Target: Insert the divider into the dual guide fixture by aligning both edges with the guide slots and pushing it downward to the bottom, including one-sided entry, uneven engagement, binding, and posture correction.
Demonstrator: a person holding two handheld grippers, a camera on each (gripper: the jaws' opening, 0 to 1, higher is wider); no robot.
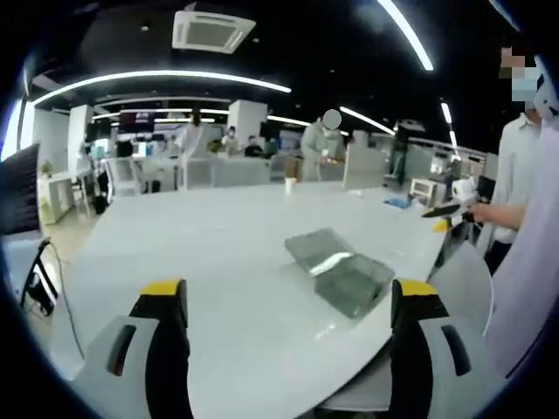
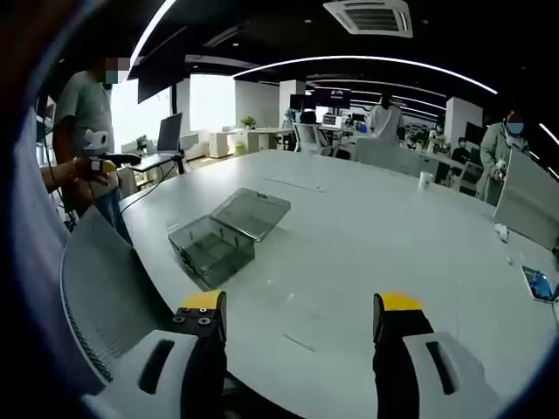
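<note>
- The left gripper (image 1: 288,301) is seen with its jaws spread wide and nothing held between them; the right gripper (image 2: 301,314) is likewise wide open and empty.
- In the left gripper view the clear box (image 1: 354,281) lies at about 1 o'clock from the jaws, near the table (image 1: 210,253) edge, with a flat clear panel (image 1: 320,247) touching it on its far side.
- In the right gripper view the same box (image 2: 210,247) is found at about 11 o'clock, and the panel (image 2: 251,212) lies against it further out.
- Whether the flat panel is the divider or a lid cannot be told, nor can any guide slots be made out.
- The step in hand is judged to be the approach, as nothing has been grasped yet.
- The panel is best taken by one edge with one gripper while the box is steadied by the other.
- Both panel edges should be lined up level before any downward push, as a tilted entry is likely to bind.
- A chair back (image 2: 109,288) stands near the table edge at 9 o'clock in the right gripper view and should be cleared on the way in.
</note>
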